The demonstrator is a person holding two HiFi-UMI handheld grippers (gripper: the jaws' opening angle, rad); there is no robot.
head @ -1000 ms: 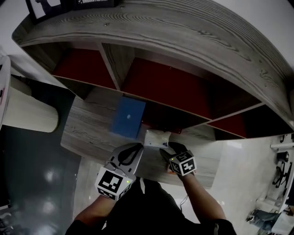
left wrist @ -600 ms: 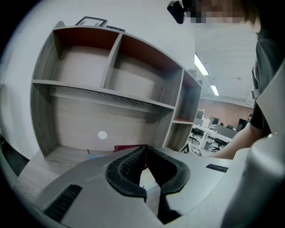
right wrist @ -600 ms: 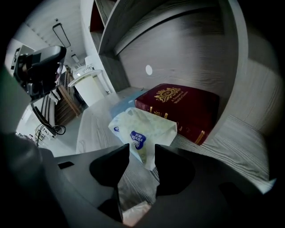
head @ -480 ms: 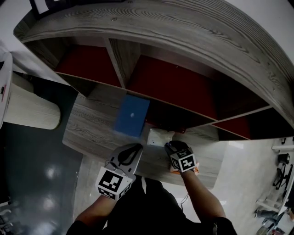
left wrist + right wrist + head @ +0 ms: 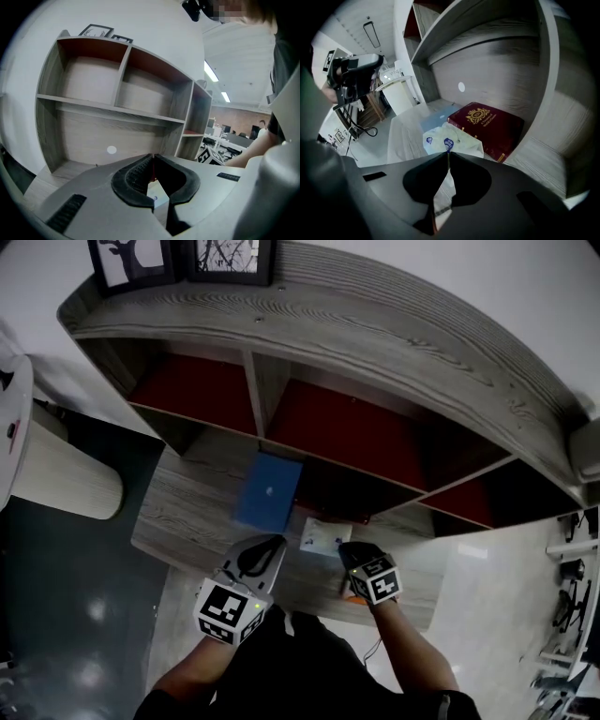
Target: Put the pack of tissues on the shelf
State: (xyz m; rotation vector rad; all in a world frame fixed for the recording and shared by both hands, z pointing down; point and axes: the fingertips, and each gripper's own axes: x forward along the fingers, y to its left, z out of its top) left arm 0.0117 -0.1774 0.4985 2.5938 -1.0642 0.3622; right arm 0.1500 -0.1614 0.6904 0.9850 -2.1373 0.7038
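Tongs are in both of the person's hands. The right tongs [image 5: 448, 153] have just been closing. Now their two tips are pinched together on the near edge of the soft white pack of tissues with small blue marks [image 5: 451, 140]. A bit of the white wrapper shows between the jaws, behind the tips.

The pack of tissues lies flat on the grey wooden counter [image 5: 183, 512], right in front of the right tongs. It sits in front of the lowest opening of the big grey wooden shelf with red back walls [image 5: 375, 334], not inside it.

Just past the pack, farther from the right tongs, lies a dark red book with a gold crest on its cover [image 5: 487, 124]. The book is tucked into that lowest opening, and the pack lies right up against its near corner.

A flat blue book [image 5: 269, 491] lies on the counter a little to the left of the pack. It is straight ahead of the left tongs [image 5: 153, 157].

The left tongs are closed tight, tip against tip, and they hold nothing. They are held up beside the right tongs, on the left, and do not touch the pack. They point at the open boxes of the shelf.

Two pictures in black frames [image 5: 183, 259] stand on top of the shelf, far beyond both tongs.
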